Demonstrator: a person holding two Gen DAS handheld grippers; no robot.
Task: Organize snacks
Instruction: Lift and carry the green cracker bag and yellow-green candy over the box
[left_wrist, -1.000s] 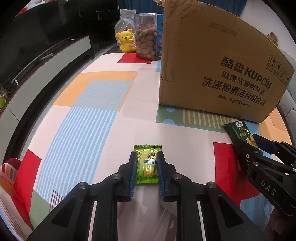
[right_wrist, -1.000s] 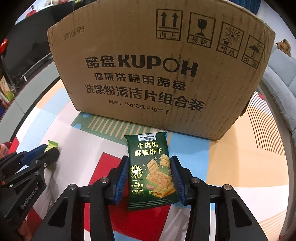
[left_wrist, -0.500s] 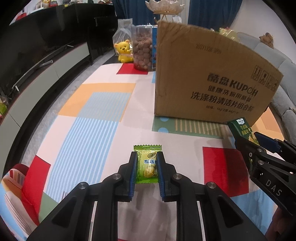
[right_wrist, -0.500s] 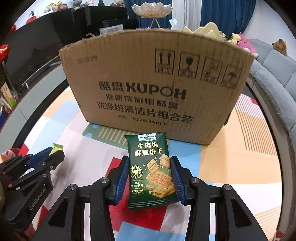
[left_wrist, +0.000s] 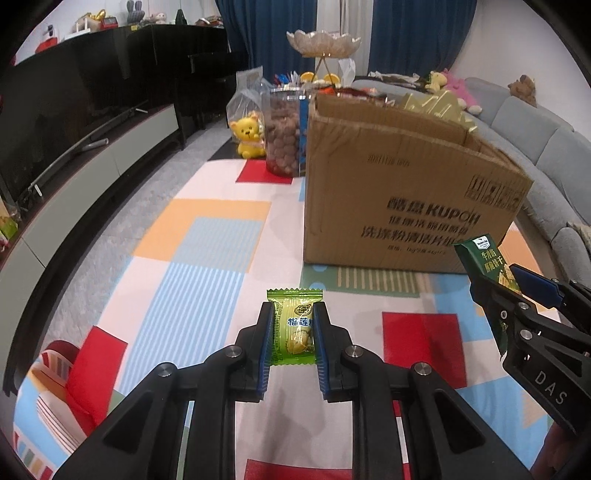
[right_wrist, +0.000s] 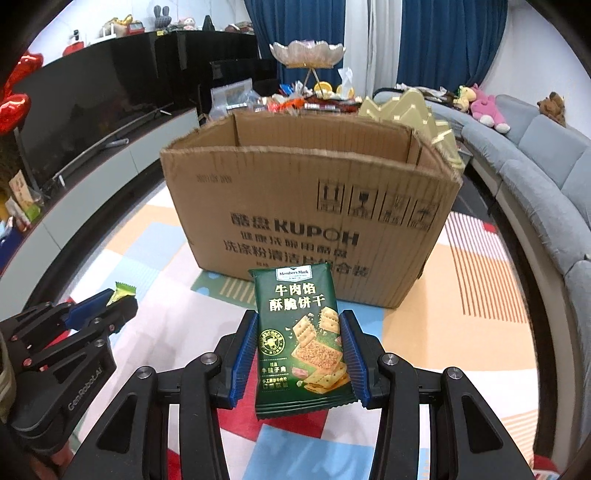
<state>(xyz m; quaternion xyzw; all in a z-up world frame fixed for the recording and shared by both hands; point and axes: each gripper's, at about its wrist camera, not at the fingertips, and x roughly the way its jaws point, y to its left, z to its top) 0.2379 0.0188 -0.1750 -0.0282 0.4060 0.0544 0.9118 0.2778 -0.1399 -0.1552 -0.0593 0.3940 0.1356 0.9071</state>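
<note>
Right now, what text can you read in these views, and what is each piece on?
"KUPOH": cardboard box; Chinese lines and a faint stamped number there are blurred.
"Member's Mark", "牛肉馅 酥脆饼干": dark green cracker packet; smaller print unreadable.
"榴莲": light green candy wrapper.
"DAS": right tool.
"GenRobot.AI": left tool.

Left gripper (left_wrist: 293, 338): black moulded plastic, open triangular cut-outs in the arms, silver round screws at the joints, ribbed blue pads (left_wrist: 266, 343); white "GenRobot.AI" lettering, lower left of the right wrist view. Right gripper (right_wrist: 301, 354): same build; white "DAS" lettering, lower right of the left wrist view.
</note>
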